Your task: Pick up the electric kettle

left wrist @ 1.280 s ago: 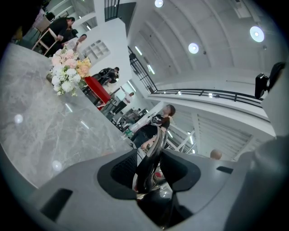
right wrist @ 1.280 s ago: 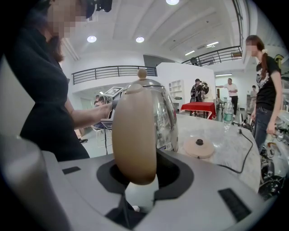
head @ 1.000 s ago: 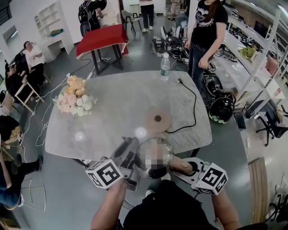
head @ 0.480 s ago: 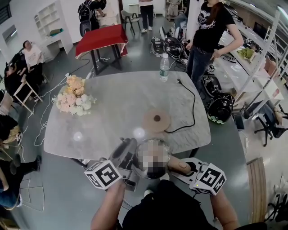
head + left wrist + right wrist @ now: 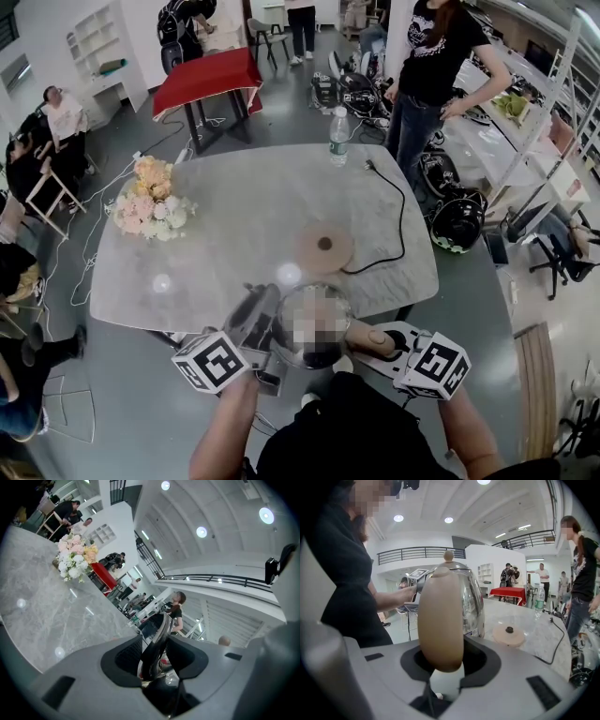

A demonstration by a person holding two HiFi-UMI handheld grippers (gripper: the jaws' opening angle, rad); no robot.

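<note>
The steel electric kettle (image 5: pixel 281 328) is off its base at the table's near edge, between my two grippers; a mosaic patch covers part of it in the head view. My right gripper (image 5: pixel 372 339) is shut on its tan handle (image 5: pixel 440 620), and the shiny body (image 5: pixel 472 603) rises just behind. My left gripper (image 5: pixel 262 317) grips the other side, shut on a curved shiny metal part of the kettle (image 5: pixel 158 639), which looks like the spout. The tan round base (image 5: pixel 324 248) lies on the table beyond, with its black cord (image 5: pixel 401 225). Whether the kettle's bottom touches the table is hidden.
The grey marble table (image 5: pixel 234 216) carries a flower bouquet (image 5: pixel 150 199) at the left and a water bottle (image 5: pixel 338 136) at the far edge. A person (image 5: pixel 433 75) stands past the far right corner. A red-covered table (image 5: pixel 206 80) stands behind, and people sit at the left.
Both grippers and the kettle have kept still. The head view has drifted a little, and the standing person has shifted an arm.
</note>
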